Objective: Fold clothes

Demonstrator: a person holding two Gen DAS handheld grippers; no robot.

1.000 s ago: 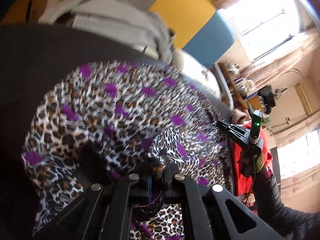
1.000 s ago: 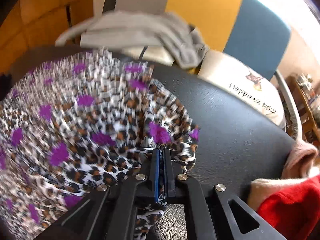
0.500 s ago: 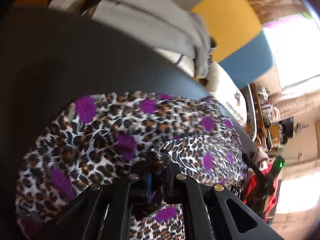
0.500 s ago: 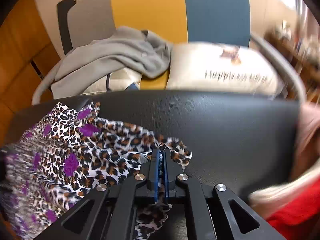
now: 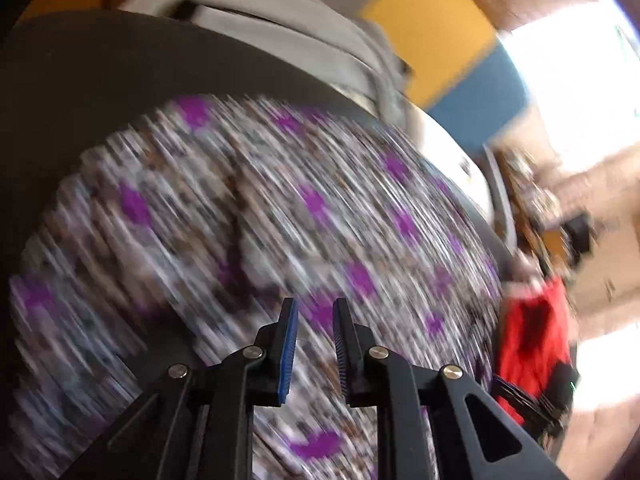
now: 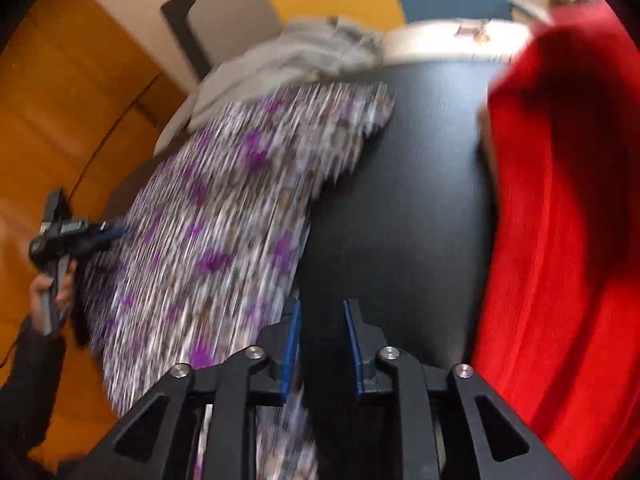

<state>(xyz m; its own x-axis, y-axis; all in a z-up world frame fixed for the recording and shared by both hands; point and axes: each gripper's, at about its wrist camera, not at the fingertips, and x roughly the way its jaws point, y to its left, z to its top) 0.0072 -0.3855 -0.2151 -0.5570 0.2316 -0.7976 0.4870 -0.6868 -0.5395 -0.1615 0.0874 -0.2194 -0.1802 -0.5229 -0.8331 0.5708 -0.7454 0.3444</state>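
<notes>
With jaws apart, left tool [image 5: 314, 322] and right tool [image 6: 322, 322] grip nothing. Leopard-print garment [image 6: 224, 216] lies on black table [image 6: 420, 200], red garment [image 6: 560, 240] right.

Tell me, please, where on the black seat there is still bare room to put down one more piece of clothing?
A bare strip of the black seat runs between the leopard cloth and the red garment; the open right claw points along it. A dark margin lies between the cloth and the grey clothes. The middle is covered, the back edge crowded.
</notes>
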